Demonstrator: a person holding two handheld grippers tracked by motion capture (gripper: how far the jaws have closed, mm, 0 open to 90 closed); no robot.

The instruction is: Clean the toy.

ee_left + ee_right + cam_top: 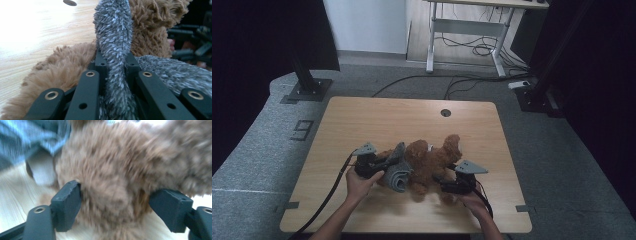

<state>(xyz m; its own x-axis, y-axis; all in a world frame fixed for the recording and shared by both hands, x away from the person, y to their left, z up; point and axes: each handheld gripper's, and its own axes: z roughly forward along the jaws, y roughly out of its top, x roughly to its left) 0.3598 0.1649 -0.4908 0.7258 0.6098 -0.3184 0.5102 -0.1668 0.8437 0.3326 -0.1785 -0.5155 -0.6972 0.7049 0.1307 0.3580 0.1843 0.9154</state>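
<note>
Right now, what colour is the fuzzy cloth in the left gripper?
Grey cloth, flecked paler; clearest in the left gripper view.

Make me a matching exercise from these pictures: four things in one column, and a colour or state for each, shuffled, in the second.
Things:
1. brown plush toy
2. grey fuzzy cloth
3. left gripper
4. right gripper

Colour or state:
A. fingers spread, with a plush limb between them
B. lying on the wooden table, curly brown fur
C. fingers shut tight on a strip of fabric
D. grey pile, standing up between two black fingers

Pairs: 1-B, 2-D, 3-C, 4-A
</note>
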